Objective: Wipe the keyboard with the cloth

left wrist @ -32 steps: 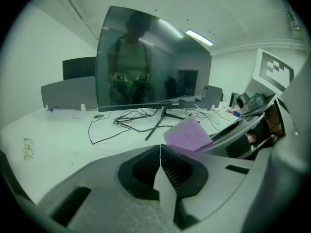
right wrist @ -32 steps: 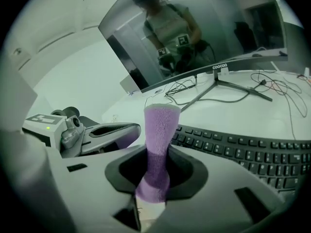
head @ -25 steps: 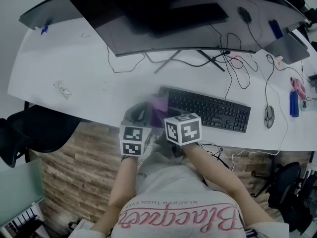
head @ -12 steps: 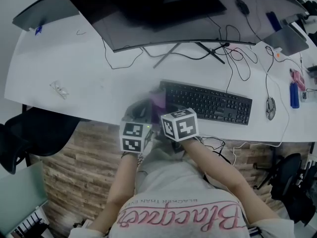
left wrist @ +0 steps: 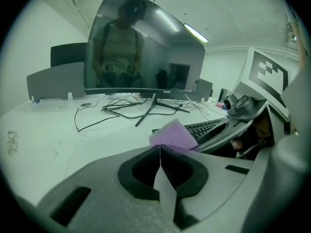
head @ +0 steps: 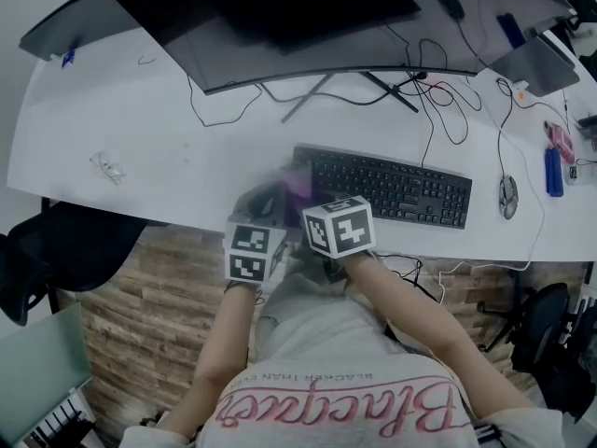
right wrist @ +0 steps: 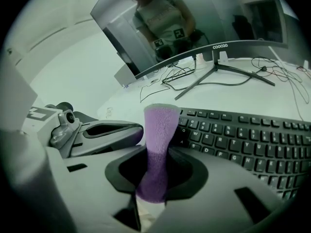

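Observation:
A black keyboard (head: 392,189) lies on the white desk (head: 140,119). A purple cloth (head: 298,183) stands over the keyboard's left end. My right gripper (head: 308,196) is shut on the cloth, which rises as a folded column (right wrist: 159,130) out of its jaws (right wrist: 158,178), with the keys (right wrist: 243,140) just to the right. My left gripper (head: 266,202) sits close beside it on the left. Its jaws (left wrist: 160,147) are shut, and the cloth (left wrist: 172,134) shows right beyond their tip, with no purple in the seam. The keyboard (left wrist: 204,126) lies behind it.
A wide curved monitor (head: 308,26) on a stand fills the back of the desk, with loose cables (head: 438,110) trailing round it. A mouse (head: 506,197) and blue items (head: 552,171) lie at the right. A small clear object (head: 105,166) rests at the left. The desk's front edge runs just under the grippers.
Both grippers stay at the keyboard's left end with the cloth between them. They have drifted only slightly, and the head view has shifted a little.

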